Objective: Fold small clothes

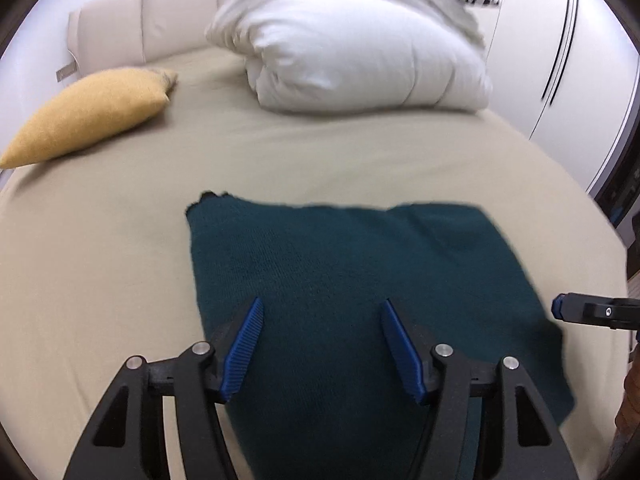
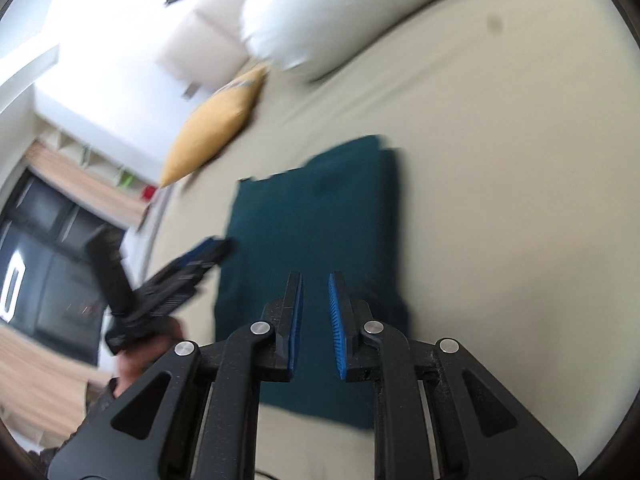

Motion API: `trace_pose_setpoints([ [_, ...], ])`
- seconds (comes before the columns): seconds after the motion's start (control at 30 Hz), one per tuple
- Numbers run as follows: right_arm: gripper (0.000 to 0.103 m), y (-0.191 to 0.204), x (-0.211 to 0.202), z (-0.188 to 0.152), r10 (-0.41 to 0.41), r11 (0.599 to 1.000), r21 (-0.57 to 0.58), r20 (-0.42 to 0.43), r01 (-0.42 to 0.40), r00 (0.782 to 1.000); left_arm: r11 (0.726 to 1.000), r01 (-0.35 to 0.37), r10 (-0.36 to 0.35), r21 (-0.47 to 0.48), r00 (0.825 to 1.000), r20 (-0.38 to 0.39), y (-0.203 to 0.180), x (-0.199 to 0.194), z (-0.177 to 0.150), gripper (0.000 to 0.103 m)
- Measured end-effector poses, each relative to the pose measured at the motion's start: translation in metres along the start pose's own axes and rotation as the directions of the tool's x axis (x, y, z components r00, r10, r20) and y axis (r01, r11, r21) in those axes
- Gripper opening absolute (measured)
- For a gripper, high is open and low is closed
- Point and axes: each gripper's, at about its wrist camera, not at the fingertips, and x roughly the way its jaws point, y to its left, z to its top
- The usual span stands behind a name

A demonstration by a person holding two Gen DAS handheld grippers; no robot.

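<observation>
Beige sheeting covers the bed (image 1: 100, 260) that carries everything in view. On it lies the dark teal knit garment (image 1: 340, 280), flat and folded to a rough rectangle with a ragged far-left corner; the right wrist view shows a doubled layer along its far edge.

Left claw (image 1: 322, 304): spread wide, nothing between its blue ribbed pads (image 1: 244, 352), and it hangs over the near half of the garment; whether the pads touch the cloth cannot be told. The garment runs forward from this claw and off to its right.

Right claw (image 2: 316, 276): jaws narrowly parted, a slim gap between the pads, nothing pinched. It is poised over the near part of the garment, which extends ahead of it. In the left wrist view its tip shows at the garment's right edge. In the right wrist view the left claw appears blurred to the left, gripped by a hand (image 2: 136, 356).

Beyond the garment, ahead and left of the left claw, lies a mustard cushion (image 1: 88, 120). Ahead and slightly right sits a bundled white duvet (image 1: 360, 56), with a padded cream headboard (image 1: 140, 20) behind.
</observation>
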Motion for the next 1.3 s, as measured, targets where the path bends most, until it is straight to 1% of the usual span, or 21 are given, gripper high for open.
trace_pose_setpoints([
  [0.07, 0.013, -0.007, 0.028, 0.007, 0.017, 1.000, 0.027, -0.050, -0.016, 0.999, 0.998, -0.025, 0.026, 0.050, 1.000, -0.013, -0.004, 0.016, -0.003, 0.069],
  [0.1, 0.010, -0.017, 0.044, 0.009, -0.006, 0.999, 0.050, -0.073, 0.009, 0.997, 0.999, -0.016, 0.017, 0.042, 1.000, -0.013, -0.002, 0.018, -0.004, 0.069],
  [0.13, 0.000, -0.025, 0.054, 0.011, -0.033, 0.997, 0.060, -0.071, 0.037, 0.997, 1.000, 0.004, -0.003, 0.017, 1.000, -0.017, 0.003, 0.019, -0.004, 0.069],
  [0.17, 0.000, -0.036, 0.059, 0.011, -0.017, 0.996, 0.090, -0.049, 0.021, 0.999, 1.000, 0.025, -0.025, -0.001, 0.999, -0.021, 0.008, 0.021, -0.004, 0.069],
  [0.23, 0.000, -0.056, 0.057, 0.005, 0.085, 0.985, 0.148, 0.010, -0.085, 0.996, 0.999, 0.033, -0.033, 0.007, 0.999, -0.028, 0.009, 0.024, -0.004, 0.070],
  [0.27, 0.000, -0.061, 0.052, 0.001, 0.096, 0.983, 0.154, 0.031, -0.099, 0.995, 0.999, 0.030, -0.029, 0.015, 0.999, -0.034, 0.008, 0.025, -0.003, 0.071],
  [0.33, 0.000, -0.059, 0.042, -0.004, 0.060, 0.989, 0.130, 0.041, -0.065, 0.997, 0.999, 0.038, -0.038, 0.002, 0.998, -0.042, 0.010, 0.029, -0.001, 0.072],
  [0.4, 0.004, -0.044, 0.027, -0.001, -0.028, 0.996, 0.084, 0.040, 0.025, 0.999, 0.999, 0.046, -0.046, -0.007, 0.998, -0.044, 0.012, 0.031, -0.001, 0.073],
  [0.43, 0.008, -0.036, 0.024, 0.004, -0.037, 0.998, 0.058, 0.047, 0.034, 0.998, 0.999, 0.043, -0.043, -0.006, 0.998, -0.045, 0.011, 0.031, -0.001, 0.073],
  [0.5, 0.008, -0.019, 0.019, 0.018, -0.042, 0.999, 0.010, 0.049, 0.042, 0.998, 0.999, 0.037, -0.037, -0.003, 0.998, -0.053, 0.009, 0.033, 0.000, 0.074],
  [0.6, 0.008, -0.003, 0.046, 0.048, -0.051, 0.999, -0.019, -0.006, 0.051, 0.999, 0.999, 0.048, -0.048, -0.011, 0.996, -0.076, 0.010, 0.037, 0.004, 0.075],
  [0.7, 0.004, -0.013, 0.090, 0.079, -0.057, 0.998, 0.036, -0.083, 0.060, 0.995, 0.998, 0.055, -0.056, -0.015, 0.995, -0.088, 0.011, 0.042, 0.005, 0.076],
  [0.77, 0.000, -0.019, 0.106, 0.091, -0.048, 0.997, 0.060, -0.082, 0.053, 0.995, 0.999, 0.049, -0.050, -0.012, 0.995, -0.088, 0.010, 0.044, 0.004, 0.078],
  [0.83, 0.000, -0.031, 0.112, 0.101, -0.044, 0.994, 0.092, -0.057, 0.049, 0.997, 0.999, 0.046, -0.047, -0.009, 0.995, -0.091, 0.008, 0.045, 0.005, 0.078],
  [1.0, 0.000, -0.065, 0.098, 0.102, -0.034, 0.988, 0.155, 0.028, 0.030, 0.999, 0.999, 0.052, -0.052, -0.007, 0.995, -0.084, 0.007, 0.047, 0.003, 0.080],
  [1.1, 0.000, -0.075, 0.073, 0.098, -0.110, 0.977, 0.192, 0.097, 0.090, 0.989, 0.999, 0.051, -0.052, -0.008, 0.996, -0.079, 0.008, 0.046, 0.002, 0.080],
  [1.13, 0.009, -0.071, 0.063, 0.095, -0.137, 0.975, 0.191, 0.117, 0.113, 0.984, 0.999, 0.052, -0.052, -0.008, 0.996, -0.077, 0.008, 0.046, 0.002, 0.080],
  [1.17, 0.009, -0.065, 0.053, 0.092, -0.167, 0.973, 0.179, 0.130, 0.142, 0.977, 0.999, 0.052, -0.053, -0.010, 0.996, -0.075, 0.008, 0.046, 0.001, 0.080],
  [1.2, 0.009, -0.056, 0.043, 0.088, -0.154, 0.980, 0.150, 0.144, 0.132, 0.978, 0.999, 0.052, -0.052, -0.010, 0.996, -0.074, 0.008, 0.046, 0.001, 0.080],
  [1.27, 0.009, -0.024, 0.032, 0.075, -0.038, 0.998, 0.060, 0.146, 0.030, 0.989, 0.999, 0.049, -0.050, -0.009, 0.996, -0.071, 0.008, 0.046, 0.001, 0.080],
  [1.3, 0.009, -0.012, 0.029, 0.070, -0.018, 1.000, 0.023, 0.139, 0.015, 0.990, 0.999, 0.048, -0.048, -0.008, 0.996, -0.070, 0.008, 0.046, 0.000, 0.080],
])
